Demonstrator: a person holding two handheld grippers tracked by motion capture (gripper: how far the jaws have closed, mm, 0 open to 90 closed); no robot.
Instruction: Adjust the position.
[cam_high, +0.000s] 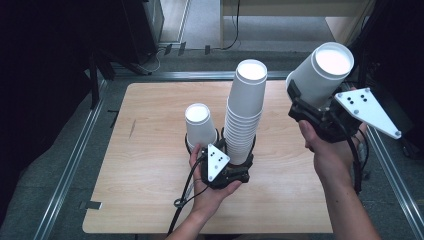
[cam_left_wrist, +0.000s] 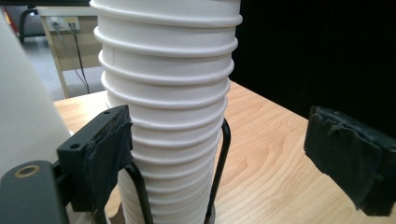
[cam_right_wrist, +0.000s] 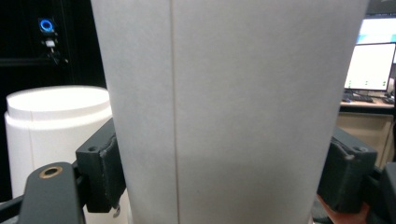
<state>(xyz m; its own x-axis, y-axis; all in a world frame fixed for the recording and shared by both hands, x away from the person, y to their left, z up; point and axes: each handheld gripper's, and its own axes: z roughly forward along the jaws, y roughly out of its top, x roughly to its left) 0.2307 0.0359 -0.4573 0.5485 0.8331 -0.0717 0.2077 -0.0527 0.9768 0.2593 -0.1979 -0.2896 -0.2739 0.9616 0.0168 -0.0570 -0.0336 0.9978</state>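
You are pinching one paper cup (cam_high: 322, 75) in the right hand-held gripper (cam_high: 320, 112) at upper right, left hand-held gripper (cam_high: 227, 167) spread beside the cup stack (cam_high: 245, 115); bumping it risks toppling it.

hand-held gripper (cam_high: 235, 167): black body | grey three-cornered plate | black cable

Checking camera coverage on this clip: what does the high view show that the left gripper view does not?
High view alone: the right tool shut on a lifted cup, and both hands. Left gripper view alone: the left tool with open jaws, the stack between them and the right pad clear of it. Shared: the cup stack in its wire holder, the wooden table.
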